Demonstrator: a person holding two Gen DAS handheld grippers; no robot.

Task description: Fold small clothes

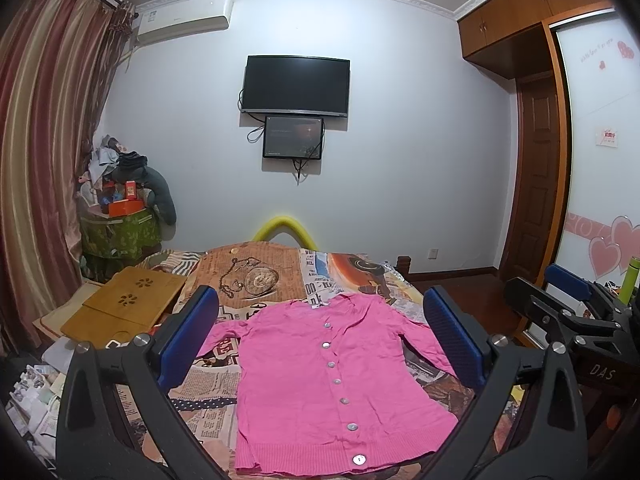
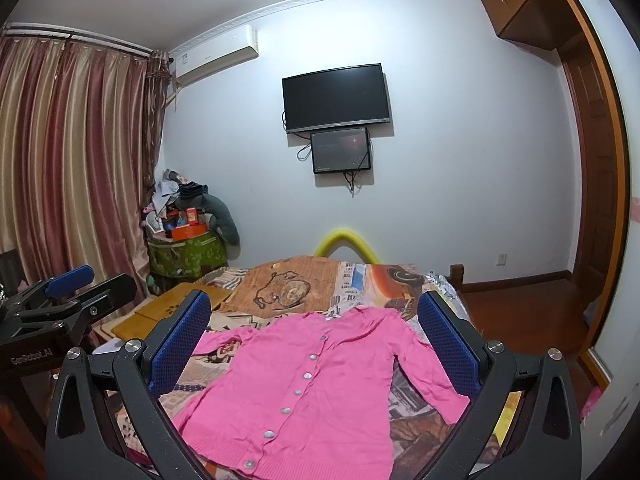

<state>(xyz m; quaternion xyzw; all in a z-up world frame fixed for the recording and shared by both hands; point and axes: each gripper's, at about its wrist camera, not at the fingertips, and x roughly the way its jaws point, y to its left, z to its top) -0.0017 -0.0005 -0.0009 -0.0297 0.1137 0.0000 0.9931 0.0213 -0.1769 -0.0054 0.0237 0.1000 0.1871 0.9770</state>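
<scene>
A pink buttoned cardigan (image 1: 320, 376) lies flat and face up on the bed, hem toward me, sleeves spread to both sides. It also shows in the right wrist view (image 2: 320, 384). My left gripper (image 1: 320, 320) is open and empty, held above the cardigan with its blue pads either side of it. My right gripper (image 2: 316, 324) is open and empty too, above the same garment. The right gripper shows at the right edge of the left wrist view (image 1: 568, 304); the left one shows at the left edge of the right wrist view (image 2: 68, 288).
The bed has a newspaper-print cover (image 1: 256, 272). A wooden lap tray (image 1: 124, 312) lies at its left side. A cluttered green bin (image 1: 120, 232) and curtains (image 1: 44, 160) stand at the left. A wardrobe and door (image 1: 536, 184) are at the right.
</scene>
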